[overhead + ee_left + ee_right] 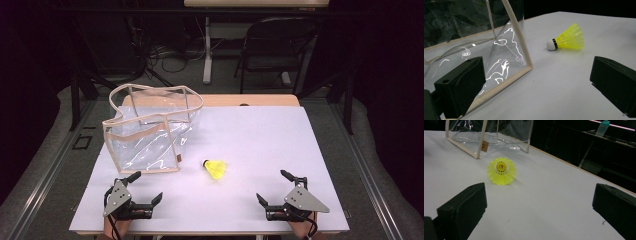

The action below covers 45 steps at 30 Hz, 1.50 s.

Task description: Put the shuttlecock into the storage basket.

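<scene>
Here we see a yellow shuttlecock (215,169) lying on the white table (260,140), just beside an empty clear bag (150,131); left gripper (145,187) and right gripper (272,186) rest wide apart, holding nothing.

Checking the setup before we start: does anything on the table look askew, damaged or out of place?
The clear bag sags a little: its tan rim is wavy rather than square, so its mouth is uneven. The yellow shuttlecock lies on its side on the white table, apart from the bag. Nothing looks spilled or broken.
</scene>
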Each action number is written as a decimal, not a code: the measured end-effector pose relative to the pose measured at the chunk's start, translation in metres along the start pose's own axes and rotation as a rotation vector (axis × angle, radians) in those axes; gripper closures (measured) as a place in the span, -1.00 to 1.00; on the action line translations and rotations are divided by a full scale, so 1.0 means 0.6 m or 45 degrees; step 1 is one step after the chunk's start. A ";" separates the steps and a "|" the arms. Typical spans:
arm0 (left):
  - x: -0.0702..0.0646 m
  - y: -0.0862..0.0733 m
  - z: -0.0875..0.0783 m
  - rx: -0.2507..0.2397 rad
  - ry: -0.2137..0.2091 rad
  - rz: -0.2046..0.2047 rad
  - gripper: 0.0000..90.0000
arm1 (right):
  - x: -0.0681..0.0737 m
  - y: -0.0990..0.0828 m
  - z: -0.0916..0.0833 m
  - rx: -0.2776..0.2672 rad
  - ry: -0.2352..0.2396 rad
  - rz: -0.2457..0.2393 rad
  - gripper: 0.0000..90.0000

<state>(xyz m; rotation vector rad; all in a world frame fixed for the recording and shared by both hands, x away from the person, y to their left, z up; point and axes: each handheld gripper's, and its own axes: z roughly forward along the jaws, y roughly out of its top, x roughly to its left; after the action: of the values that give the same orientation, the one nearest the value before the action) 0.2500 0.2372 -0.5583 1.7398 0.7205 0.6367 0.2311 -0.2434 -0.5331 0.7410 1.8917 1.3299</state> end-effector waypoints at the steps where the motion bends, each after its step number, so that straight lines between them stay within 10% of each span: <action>1: 0.000 0.000 0.000 0.000 0.000 -0.003 -1.00 | 0.000 0.000 0.000 0.000 0.000 0.000 -1.00; 45: 0.002 0.002 0.004 0.004 -0.010 -0.001 -1.00 | -0.027 0.028 0.108 0.204 0.213 0.007 -1.00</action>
<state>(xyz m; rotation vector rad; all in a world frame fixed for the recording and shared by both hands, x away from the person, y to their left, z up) 0.2528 0.2366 -0.5576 1.7442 0.7173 0.6280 0.2938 -0.2155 -0.5287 0.7343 2.1503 1.2889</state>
